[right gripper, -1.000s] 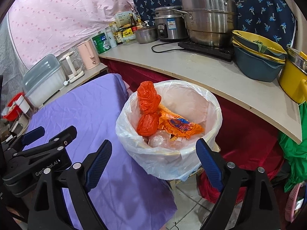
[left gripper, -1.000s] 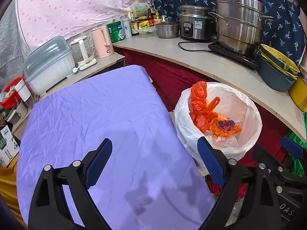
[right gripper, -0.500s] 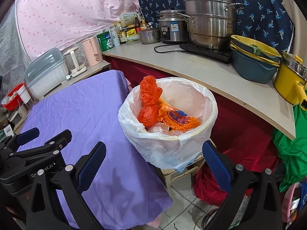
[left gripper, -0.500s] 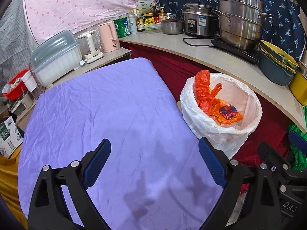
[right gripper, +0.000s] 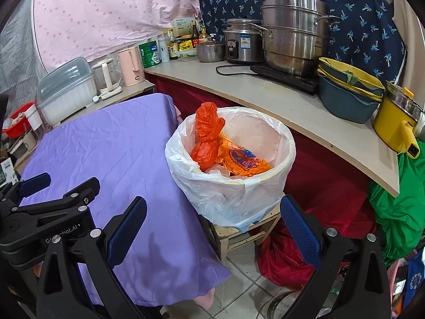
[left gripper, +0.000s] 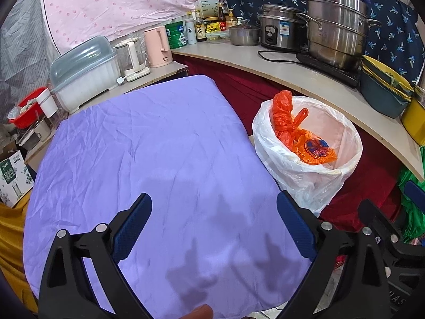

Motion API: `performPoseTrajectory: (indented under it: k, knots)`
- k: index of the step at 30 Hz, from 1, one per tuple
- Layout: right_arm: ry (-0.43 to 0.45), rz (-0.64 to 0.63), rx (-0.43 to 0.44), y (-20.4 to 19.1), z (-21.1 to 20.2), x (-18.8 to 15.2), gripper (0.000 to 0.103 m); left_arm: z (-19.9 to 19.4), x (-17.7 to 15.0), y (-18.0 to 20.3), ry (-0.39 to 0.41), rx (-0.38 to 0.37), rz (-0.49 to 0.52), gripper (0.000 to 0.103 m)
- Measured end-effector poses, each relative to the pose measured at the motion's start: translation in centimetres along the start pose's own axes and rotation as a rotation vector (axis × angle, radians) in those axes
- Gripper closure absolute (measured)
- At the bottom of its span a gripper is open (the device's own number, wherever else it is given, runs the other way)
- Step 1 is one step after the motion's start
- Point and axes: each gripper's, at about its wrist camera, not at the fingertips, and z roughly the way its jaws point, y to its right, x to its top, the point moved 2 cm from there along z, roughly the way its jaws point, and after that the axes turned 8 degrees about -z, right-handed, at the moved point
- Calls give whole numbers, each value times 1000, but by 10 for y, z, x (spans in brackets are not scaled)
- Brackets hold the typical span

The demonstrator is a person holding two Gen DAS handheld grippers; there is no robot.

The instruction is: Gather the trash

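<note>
A bin lined with a white plastic bag point(left gripper: 318, 175) point(right gripper: 228, 194) stands on a small wooden stool, right of the purple-covered table point(left gripper: 148, 154) point(right gripper: 111, 148). Inside it lie a knotted orange plastic bag point(left gripper: 284, 114) point(right gripper: 207, 127) and an orange snack wrapper point(left gripper: 316, 148) point(right gripper: 244, 159). My left gripper point(left gripper: 213, 202) hangs open over the table's near part, nothing between its blue pads. My right gripper point(right gripper: 212, 204) is open too, empty, low in front of the bin. The left gripper's black body point(right gripper: 47, 207) shows at the left of the right wrist view.
A curved counter point(right gripper: 292, 101) behind the bin carries steel pots point(right gripper: 292, 32), a rice cooker, stacked bowls point(right gripper: 348, 93) and a yellow pot point(right gripper: 395, 125). Kettles and a dish box point(left gripper: 85, 71) stand behind the table. Red and green cloth lie on the tiled floor at right.
Both grippers have drawn back from the bin, which now looks smaller and farther. The right jaws stand a little wider than a second ago.
</note>
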Motion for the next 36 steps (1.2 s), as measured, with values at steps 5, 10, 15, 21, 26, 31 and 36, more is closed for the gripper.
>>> performPoseTrajectory:
  k: [5,10,15,21,26,31,36]
  knots:
    - [-2,-2,0,-1,-1,-1,6,1,-4,-2,-1,17,-12,12]
    - [-6,-1,-5,1,0,-6,6,2,-7,0,3,25,-3,12]
    - [-10,0,-9,2,2,-7,6,3,-7,0,-4,25,-3,12]
    - [-10,0,-11,2,5,-6,6,4,-7,-1,-7,26,-5,12]
    - [-10,1,-16,1,4,-5,6,4,-7,-2,-7,26,-4,12]
    - [-13,6,-22,3,4,-6,6,4,-5,-6,-5,33,-9,12]
    - [-19,7,-32,3,6,-8,6,7,-5,-10,-6,42,-17,12]
